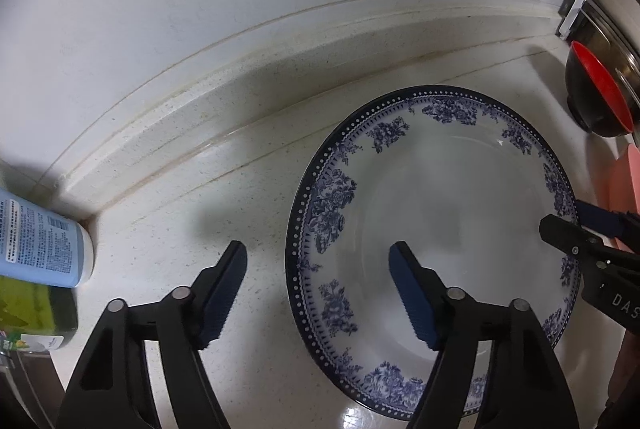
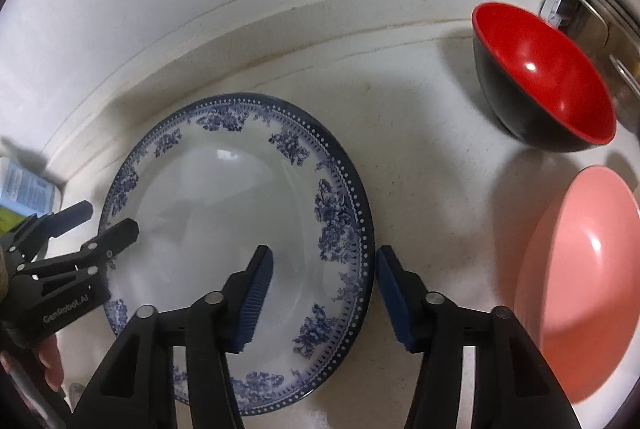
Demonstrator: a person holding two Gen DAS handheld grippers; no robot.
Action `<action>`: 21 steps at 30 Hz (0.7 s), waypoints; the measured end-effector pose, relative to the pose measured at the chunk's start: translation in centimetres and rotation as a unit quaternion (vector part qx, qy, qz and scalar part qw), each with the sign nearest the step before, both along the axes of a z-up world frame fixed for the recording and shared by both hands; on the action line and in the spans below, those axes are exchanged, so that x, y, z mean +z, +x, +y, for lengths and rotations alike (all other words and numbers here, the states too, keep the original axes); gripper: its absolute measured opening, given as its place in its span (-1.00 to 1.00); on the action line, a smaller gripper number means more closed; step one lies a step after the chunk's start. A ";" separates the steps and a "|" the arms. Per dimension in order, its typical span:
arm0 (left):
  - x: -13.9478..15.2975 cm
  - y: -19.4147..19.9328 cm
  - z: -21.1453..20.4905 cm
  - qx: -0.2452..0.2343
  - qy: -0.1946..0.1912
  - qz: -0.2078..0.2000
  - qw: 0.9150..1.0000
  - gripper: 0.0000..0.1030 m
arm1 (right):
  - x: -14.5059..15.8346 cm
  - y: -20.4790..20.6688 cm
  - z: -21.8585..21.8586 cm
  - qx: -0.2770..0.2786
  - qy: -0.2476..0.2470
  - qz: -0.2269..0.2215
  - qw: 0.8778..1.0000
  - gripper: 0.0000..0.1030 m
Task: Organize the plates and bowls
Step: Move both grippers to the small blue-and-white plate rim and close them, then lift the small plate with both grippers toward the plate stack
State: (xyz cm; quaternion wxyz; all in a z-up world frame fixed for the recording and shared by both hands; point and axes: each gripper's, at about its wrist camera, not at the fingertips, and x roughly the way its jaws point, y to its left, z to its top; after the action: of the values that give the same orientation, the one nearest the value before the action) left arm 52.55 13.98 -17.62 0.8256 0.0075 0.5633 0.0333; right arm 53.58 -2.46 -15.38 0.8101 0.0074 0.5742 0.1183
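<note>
While both grippers straddle opposite edges of the blue-patterned plate (image 1: 432,237), we read this as the start of a two-sided lift. In the left wrist view our left gripper (image 1: 318,293) is spread wide at the lower centre of the frame, one finger over the bare counter (image 1: 208,189) and the other over the plate's well, so the near rim sits between them. In the right wrist view our right gripper (image 2: 324,297) is spread too, its fingers set either side of the plate's right rim at lower centre. Neither pinches anything yet; we cannot tell whether the pads touch the rim.

The plate lies flat on the counter, filling the centre-right of the left view and the centre-left of the right view. We judge it is approached from two sides because it is broad, shallow and glossy, and a single pinch would let it tip.

For room, the raised backsplash ledge (image 2: 280,17) curves across the upper frame, near the plate's far rim. The red-and-black bowl (image 2: 544,77) leans at upper right, and the pink plate (image 2: 584,281) sits at the right edge, near the right gripper's outer finger. A labelled bottle (image 1: 44,241) stands at far left. The clearest path looks to be straight up.
</note>
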 end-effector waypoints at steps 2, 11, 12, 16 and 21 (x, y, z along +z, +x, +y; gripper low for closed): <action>-0.2 0.1 0.0 -0.003 -0.008 0.005 1.000 0.28 | -0.2 0.2 0.0 0.003 -0.002 -0.001 1.000 0.00; -0.1 0.0 0.3 0.009 -0.013 0.003 1.000 -0.22 | -0.3 0.2 -0.2 0.003 -0.023 -0.008 1.000 -0.31; 0.0 -0.1 0.3 0.010 -0.012 0.003 1.000 -0.27 | -0.4 0.3 -0.2 0.003 -0.025 -0.008 1.000 -0.32; 0.2 -0.4 0.5 0.016 -0.010 0.007 1.000 -0.28 | -0.3 0.3 -0.4 -0.004 -0.020 -0.009 1.000 -0.33; 0.9 -0.9 0.8 0.019 -0.007 0.004 1.000 -0.28 | 0.3 -0.2 -0.6 -0.007 -0.015 -0.010 1.000 -0.34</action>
State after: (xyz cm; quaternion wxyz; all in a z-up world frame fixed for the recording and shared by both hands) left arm 51.65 14.76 -16.73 0.8228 -0.0090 0.5664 0.0454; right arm 53.41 -3.04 -15.08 0.8169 -0.0025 0.5674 0.1039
